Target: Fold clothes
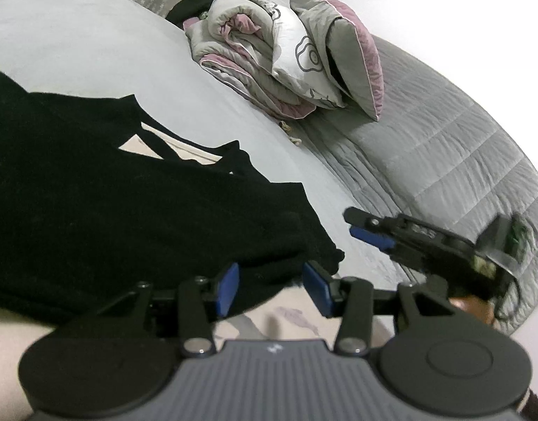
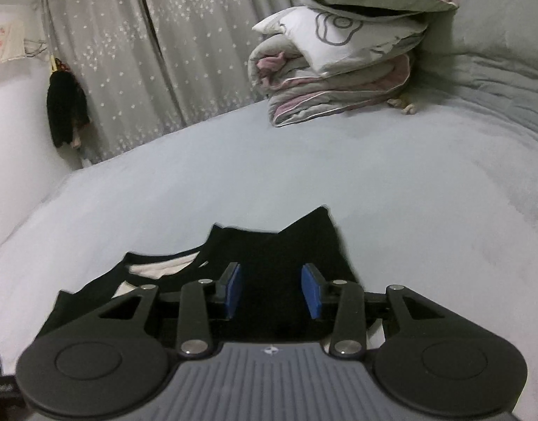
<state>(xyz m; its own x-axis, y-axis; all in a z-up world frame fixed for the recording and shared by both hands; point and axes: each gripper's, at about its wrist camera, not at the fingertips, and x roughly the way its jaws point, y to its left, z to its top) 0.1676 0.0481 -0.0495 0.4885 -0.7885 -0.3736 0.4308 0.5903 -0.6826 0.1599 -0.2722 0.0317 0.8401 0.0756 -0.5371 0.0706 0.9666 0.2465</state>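
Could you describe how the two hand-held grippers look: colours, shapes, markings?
Both match. The left hand-held gripper and the right hand-held gripper have black linkage arms with silver pivot bolts, blue pads on the fingers, two round black discs, and a ribbed grey body with a small white logo.

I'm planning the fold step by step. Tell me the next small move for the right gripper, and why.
Probably bring the right gripper down onto the near edge of the black garment and close on it. Its jaws stand apart with nothing pinched between them, and the garment lies flat on the bed sheet, seemingly only partly folded. The left gripper hovers open at the garment's other side.
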